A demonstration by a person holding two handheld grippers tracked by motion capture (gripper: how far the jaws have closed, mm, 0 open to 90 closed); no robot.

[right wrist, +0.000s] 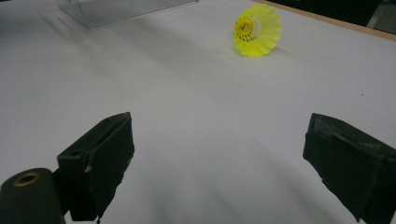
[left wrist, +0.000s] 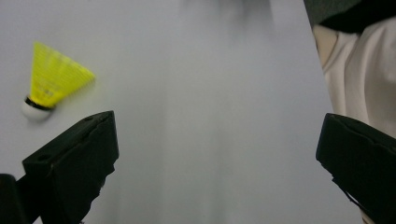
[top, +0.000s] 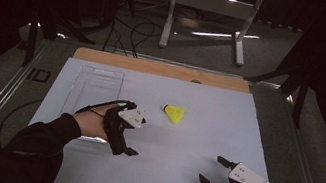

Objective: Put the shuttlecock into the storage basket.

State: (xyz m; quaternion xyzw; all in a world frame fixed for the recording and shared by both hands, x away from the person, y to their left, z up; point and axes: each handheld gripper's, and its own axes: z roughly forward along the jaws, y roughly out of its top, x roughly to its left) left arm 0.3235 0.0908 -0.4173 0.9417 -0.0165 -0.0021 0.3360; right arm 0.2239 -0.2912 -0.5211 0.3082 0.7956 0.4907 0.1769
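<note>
High view, left to right. Clear plastic tray [top: 96,85] lies flat on the white table [top: 215,131], at about 10 o'clock from the table's middle; its near end is under the person's left hand [top: 92,122].

Left gripper [top: 132,137] sits just right of the tray, grey plate on top, jaws pointing toward 4 o'clock. Jaws spread wide, nothing between them. In the left gripper view the gap shows bare table, with the shuttlecock [left wrist: 51,81] off at 10 o'clock, outside the jaws, white cork end down-left.

Yellow shuttlecock [top: 174,112] lies on its side near the table's middle, at 1 o'clock from the left gripper, apart from it. Cork points toward 9 o'clock, skirt toward 3.

Right gripper [top: 214,170] is at the near right edge, about 5 o'clock from the shuttlecock and well apart. Jaws wide open toward 10 o'clock, empty. Its own view looks into the shuttlecock's open skirt [right wrist: 258,31] at 12 o'clock, tray corner [right wrist: 116,9] at 11.
</note>
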